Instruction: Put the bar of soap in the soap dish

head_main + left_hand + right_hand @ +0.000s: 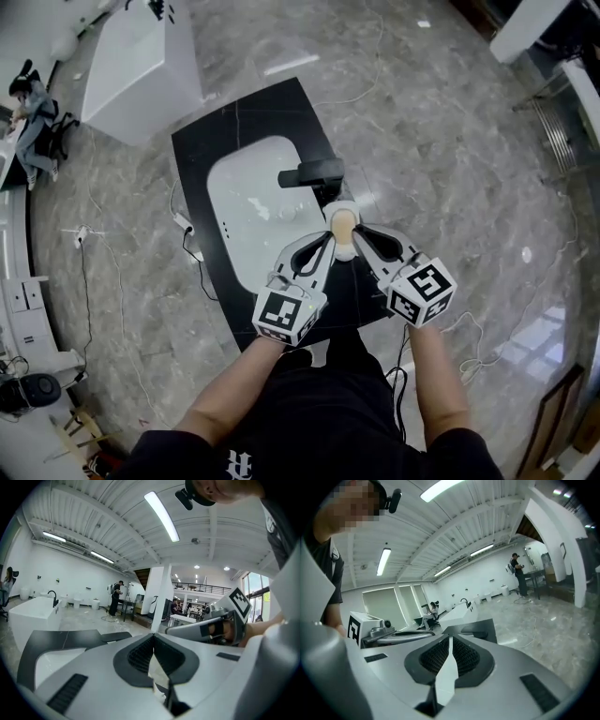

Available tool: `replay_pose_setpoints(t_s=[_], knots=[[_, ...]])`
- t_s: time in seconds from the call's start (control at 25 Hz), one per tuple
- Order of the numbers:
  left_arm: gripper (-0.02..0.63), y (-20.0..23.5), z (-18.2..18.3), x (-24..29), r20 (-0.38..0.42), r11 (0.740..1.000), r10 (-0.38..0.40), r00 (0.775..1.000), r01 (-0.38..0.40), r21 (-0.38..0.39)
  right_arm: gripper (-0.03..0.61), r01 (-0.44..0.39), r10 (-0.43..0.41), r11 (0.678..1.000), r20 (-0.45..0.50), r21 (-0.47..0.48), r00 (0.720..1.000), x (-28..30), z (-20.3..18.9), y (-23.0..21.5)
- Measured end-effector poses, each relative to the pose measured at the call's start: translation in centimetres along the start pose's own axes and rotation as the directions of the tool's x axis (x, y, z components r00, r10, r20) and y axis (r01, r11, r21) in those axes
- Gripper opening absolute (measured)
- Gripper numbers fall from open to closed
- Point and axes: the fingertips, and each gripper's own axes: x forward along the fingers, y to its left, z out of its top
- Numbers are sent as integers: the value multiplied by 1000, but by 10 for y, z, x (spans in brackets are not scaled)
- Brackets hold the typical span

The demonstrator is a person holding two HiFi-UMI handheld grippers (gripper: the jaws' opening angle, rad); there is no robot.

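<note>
On the black counter (253, 122), right of the white sink (248, 202), lies a tan bar of soap (343, 221). It rests on a pale round thing that looks like the soap dish (345, 247). My left gripper (327, 240) and right gripper (359, 230) hover just in front of it, one on each side, tips close to the soap. Both are shut with nothing between the jaws. The left gripper (153, 638) view shows the right gripper's body (220, 625). From the right gripper (450, 641), the left gripper's cube (358, 625) shows. Neither gripper view shows the soap.
A black faucet (312, 172) stands behind the soap at the sink's right rim. A white bathtub (141, 61) stands on the marble floor at the far left. Cables (192, 248) trail on the floor left of the counter. People stand or sit far off.
</note>
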Motion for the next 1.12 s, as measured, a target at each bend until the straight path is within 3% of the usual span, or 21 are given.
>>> replay_pose_setpoints(t_s=[0.56, 1.12], knots=[[8, -50, 74, -74, 147, 993, -84, 986, 71, 90, 6, 158, -129, 967, 152, -198, 980, -55, 50, 86], [8, -77, 78, -104, 186, 988, -112, 976, 89, 129, 6, 195, -147, 946, 196, -259, 970, -81, 52, 117]])
